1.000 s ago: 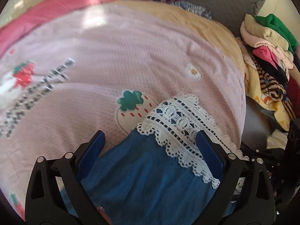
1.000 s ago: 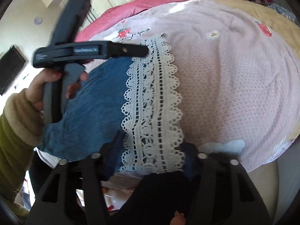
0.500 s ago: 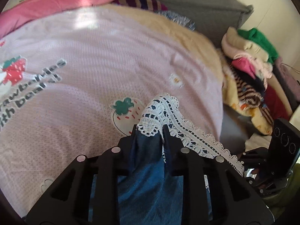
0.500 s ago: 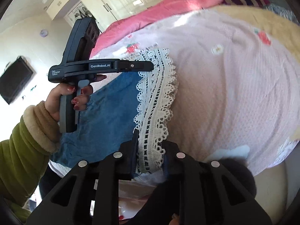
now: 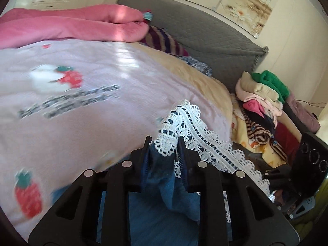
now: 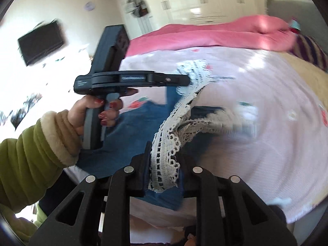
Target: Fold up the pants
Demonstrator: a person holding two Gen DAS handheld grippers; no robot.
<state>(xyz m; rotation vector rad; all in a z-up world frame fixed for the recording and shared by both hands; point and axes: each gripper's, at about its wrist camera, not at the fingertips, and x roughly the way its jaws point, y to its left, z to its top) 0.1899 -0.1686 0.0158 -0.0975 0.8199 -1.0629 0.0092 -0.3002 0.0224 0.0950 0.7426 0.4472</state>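
Blue pants (image 5: pixel 164 215) with a white lace hem (image 5: pixel 190 123), lifted above the bed cover (image 5: pixel 82 112) and stretched between the two grippers. Lace hem bunched up, running from one gripper across to the other; blue cloth hanging below and behind it. Left gripper (image 5: pixel 164 149) closed tight on one corner of the hem, lace and blue cloth pinched between both fingers. Right gripper (image 6: pixel 164 160) closed as well on the other corner of the hem, lace folded between its fingers. In the right wrist view, left gripper up and to the left, held by a hand (image 6: pixel 96 112) with red nails and a green sleeve. Under and ahead of both grippers, pink bed cover with strawberry print. Beyond it, a pink blanket (image 5: pixel 71 26) and a grey headboard (image 5: pixel 205 32). To the right of the left gripper, a pile of clothes (image 5: pixel 264 102) beside the bed.
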